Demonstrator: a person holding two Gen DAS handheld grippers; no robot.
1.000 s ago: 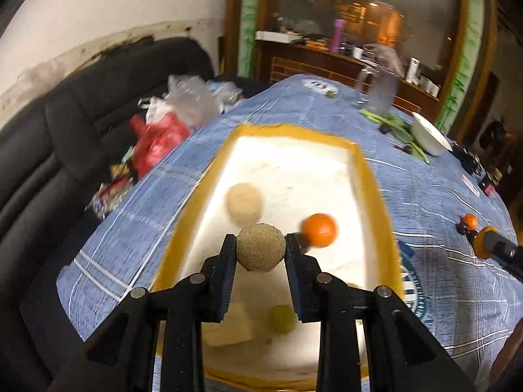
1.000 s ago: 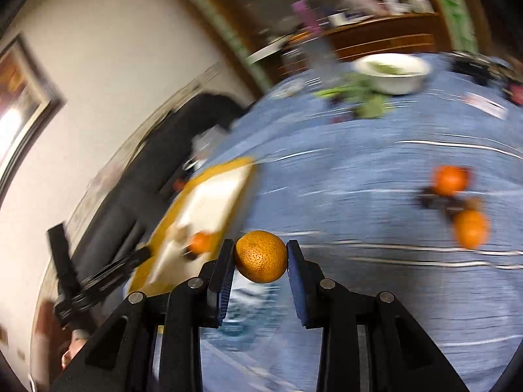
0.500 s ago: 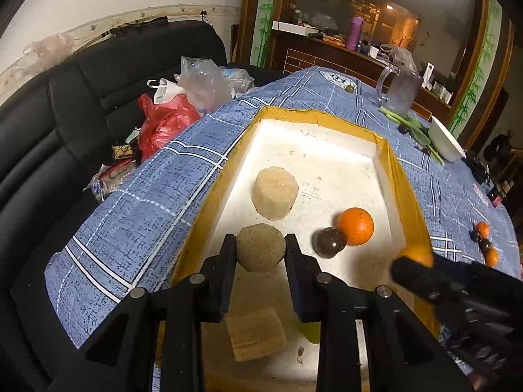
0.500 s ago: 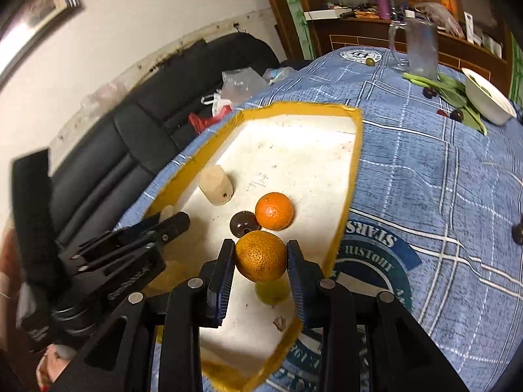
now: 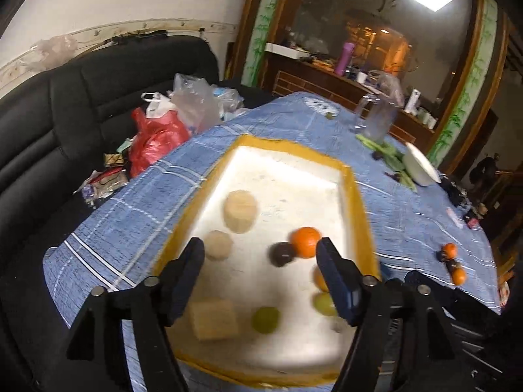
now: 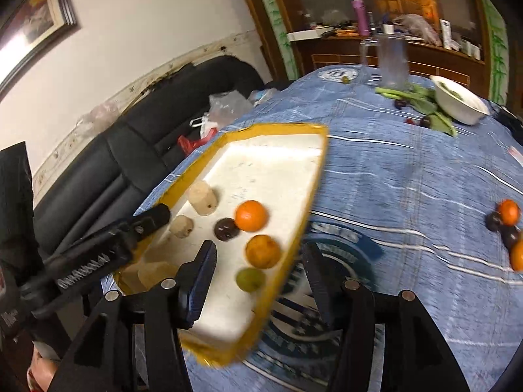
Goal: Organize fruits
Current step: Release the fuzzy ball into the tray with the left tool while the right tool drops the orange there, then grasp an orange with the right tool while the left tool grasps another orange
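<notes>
Right wrist view: right gripper gaping wide and empty above the tray, leftover oranges far off rightward on the tablecloth, nearer this hand than left gripper, likewise spread, empty.

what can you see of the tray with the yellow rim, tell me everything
The tray is a shallow white rectangle, foam-like, with a yellow-orange rim, lying flat on the blue checked tablecloth near the sofa-side edge. Inside lie two oranges, a dark round fruit, green fruits and several tan pieces. Its floor looks faintly stained. Both claws, left and right, are open above its near end.
</notes>
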